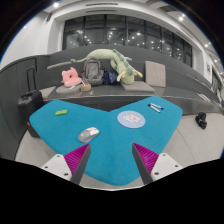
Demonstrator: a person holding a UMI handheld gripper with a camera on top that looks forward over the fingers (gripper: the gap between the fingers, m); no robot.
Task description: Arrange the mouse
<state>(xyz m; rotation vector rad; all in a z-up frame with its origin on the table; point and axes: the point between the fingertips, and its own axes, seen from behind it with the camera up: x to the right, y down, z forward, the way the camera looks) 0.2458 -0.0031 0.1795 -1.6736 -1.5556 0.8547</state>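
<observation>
The grey mouse [89, 133] lies on the teal counter [60, 135], just ahead of the left finger of the hand-held gripper [112, 158], whose two pink-padded fingers stand open with nothing between them. To the mouse's right sits a round pale disc [131, 119], and farther right a small blue item [155, 105]. Beyond the counter, plush toys [97, 70] rest on a grey sofa [150, 72].

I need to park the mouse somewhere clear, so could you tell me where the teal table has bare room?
The teal table is bare between the mouse and the yellow-green item, and ahead of the open gripper. The side with the round white disc and small blue item is busier.
</observation>
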